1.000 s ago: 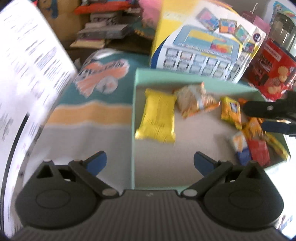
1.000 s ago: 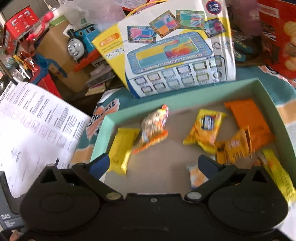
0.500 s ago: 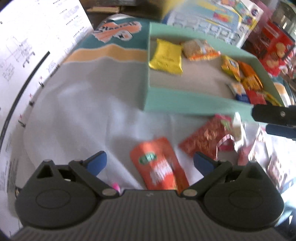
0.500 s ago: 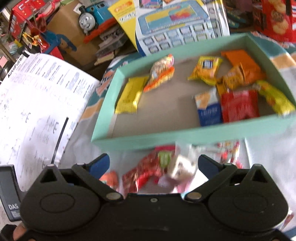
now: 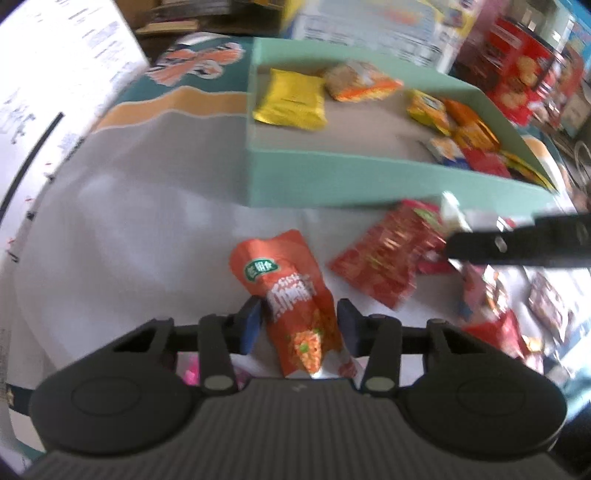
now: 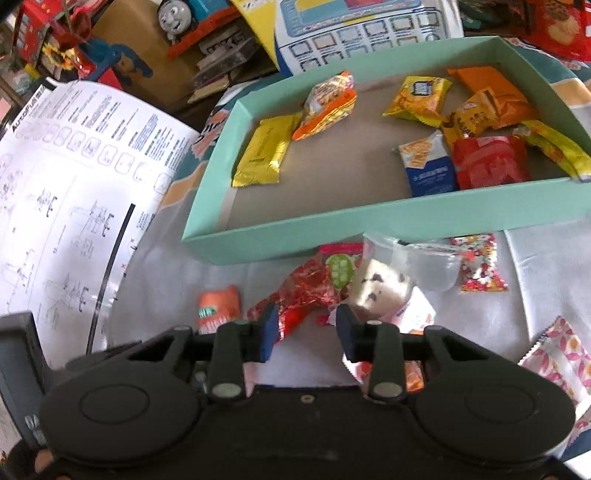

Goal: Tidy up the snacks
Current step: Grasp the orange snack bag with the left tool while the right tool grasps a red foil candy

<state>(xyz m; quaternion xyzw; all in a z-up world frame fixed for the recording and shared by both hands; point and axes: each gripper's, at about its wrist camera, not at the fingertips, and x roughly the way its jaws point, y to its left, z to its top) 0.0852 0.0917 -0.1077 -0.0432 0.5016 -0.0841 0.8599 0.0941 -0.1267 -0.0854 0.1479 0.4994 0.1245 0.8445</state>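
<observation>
Closing on an orange snack pouch (image 5: 291,295), the left gripper (image 5: 297,325) now has its blue pads narrowed to either side of the packet, where half a second ago they stood wide apart above it; whether the pads already pinch the foil cannot be told, but the grasp looks a moment from complete; the right gripper (image 6: 304,332) has likewise drawn its fingers in from their wide spread and now stands partly closed, holding nothing, just short of a crinkled red wrapper (image 6: 295,295) and a clear-wrapped cake (image 6: 380,284); both tools have left the teal box (image 6: 369,225) and dropped to the loose pile before its near wall, which suggests two more packets are about to be lifted in; the pile lies on a pale grey cloth (image 5: 129,221), with a red-dotted sachet (image 6: 478,264) near the box's near right corner and a floral packet (image 6: 561,354) toward the cloth's right edge; inside the box a yellow bar (image 6: 264,151) lies at its left end and other sorted snacks crowd its right end; beyond, a printed instruction sheet (image 6: 74,177), a toy laptop carton (image 6: 365,26) and a blue toy engine (image 6: 177,16) fill a cluttered room.
</observation>
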